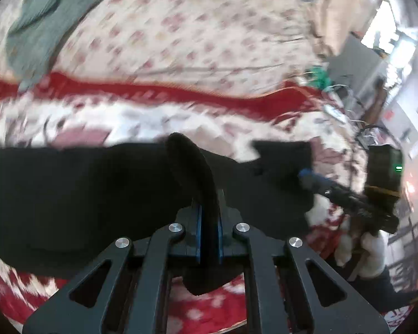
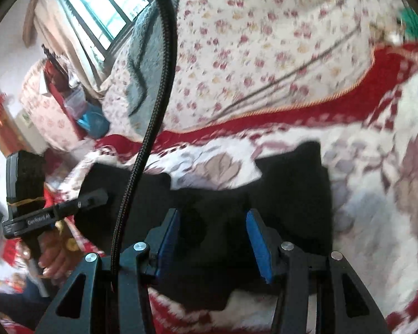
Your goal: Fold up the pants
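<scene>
Black pants [image 1: 78,194] lie spread on a red and white floral blanket [image 1: 125,122]. My left gripper [image 1: 209,217] is shut on a raised fold of the pants, and the cloth stands up between its blue pads. In the right wrist view the pants [image 2: 292,183] lie under my right gripper [image 2: 213,233], whose jaws stand wide apart with blue pads [image 2: 260,245] just over the cloth. The right gripper [image 1: 312,176] also shows in the left wrist view at the pants' right edge. The left gripper [image 2: 93,197] shows in the right wrist view at the pants' left edge.
A cream floral bedsheet [image 1: 197,27] lies beyond the blanket, with a grey-green blanket [image 1: 39,19] at the far left. A black braided cable [image 2: 156,89] hangs across the right wrist view. A window [image 2: 103,8] and cluttered shelves are at the bed's end.
</scene>
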Tool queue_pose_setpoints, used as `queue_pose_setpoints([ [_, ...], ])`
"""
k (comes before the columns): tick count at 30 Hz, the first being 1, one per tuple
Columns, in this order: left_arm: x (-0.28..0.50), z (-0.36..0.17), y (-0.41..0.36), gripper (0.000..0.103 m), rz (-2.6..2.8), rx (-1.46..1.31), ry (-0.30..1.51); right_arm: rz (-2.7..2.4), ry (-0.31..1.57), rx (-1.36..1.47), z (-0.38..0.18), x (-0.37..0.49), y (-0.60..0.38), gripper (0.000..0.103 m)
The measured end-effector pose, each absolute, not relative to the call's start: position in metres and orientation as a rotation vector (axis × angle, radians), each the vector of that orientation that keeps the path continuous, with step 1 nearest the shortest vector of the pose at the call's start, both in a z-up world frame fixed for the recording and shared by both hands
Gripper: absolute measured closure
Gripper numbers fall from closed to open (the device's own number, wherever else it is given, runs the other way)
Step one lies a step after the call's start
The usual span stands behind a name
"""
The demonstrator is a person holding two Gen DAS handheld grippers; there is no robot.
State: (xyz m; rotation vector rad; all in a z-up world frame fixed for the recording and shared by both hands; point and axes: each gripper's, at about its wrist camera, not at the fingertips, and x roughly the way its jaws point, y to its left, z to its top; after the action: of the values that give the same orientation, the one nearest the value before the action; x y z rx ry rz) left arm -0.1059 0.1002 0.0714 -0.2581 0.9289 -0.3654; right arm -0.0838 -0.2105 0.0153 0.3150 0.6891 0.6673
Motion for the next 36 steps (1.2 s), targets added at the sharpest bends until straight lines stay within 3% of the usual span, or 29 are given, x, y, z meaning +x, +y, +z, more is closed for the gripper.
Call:
queue_pose_setpoints([
  [6,-0.094,0.045,0.11,0.096,-0.291,-0.26,0.957,0.537,0.761,-0.086,-0.007,-0.061,-0.144,0.055],
  [12,-0.09,0.031,0.117,0.096,-0.267,-0.287,0.982,0.489,0.729,0.037,0.003,-0.061,-0.181,0.055],
  [17,-0.097,0.041,0.125,0.092,-0.234,-0.33,0.958,0.519,0.696,0.361,0.012,-0.08,-0.264,0.053],
  [24,-0.117,0.077,0.137,0.091,-0.151,-0.273,0.836,0.624,0.854,0.783,-0.049,-0.07,-0.32,0.049],
  [25,-0.117,0.078,0.138,0.088,-0.156,-0.282,0.839,0.626,0.879,0.815,-0.058,-0.067,-0.317,0.047],
  [28,-0.117,0.077,0.136,0.085,-0.178,-0.297,0.856,0.649,0.838,0.851,-0.055,-0.06,-0.307,0.047],
  [30,-0.118,0.075,0.133,0.085,-0.185,-0.298,0.859,0.739,0.818,0.954,-0.056,-0.056,-0.301,0.063],
  [33,-0.121,0.071,0.133,0.085,-0.177,-0.304,0.853,0.833,0.784,0.89,-0.036,-0.059,-0.27,0.068],
  [36,-0.123,0.071,0.142,0.085,-0.16,-0.339,0.845,0.793,0.707,0.509,0.01,-0.082,-0.209,0.069],
])
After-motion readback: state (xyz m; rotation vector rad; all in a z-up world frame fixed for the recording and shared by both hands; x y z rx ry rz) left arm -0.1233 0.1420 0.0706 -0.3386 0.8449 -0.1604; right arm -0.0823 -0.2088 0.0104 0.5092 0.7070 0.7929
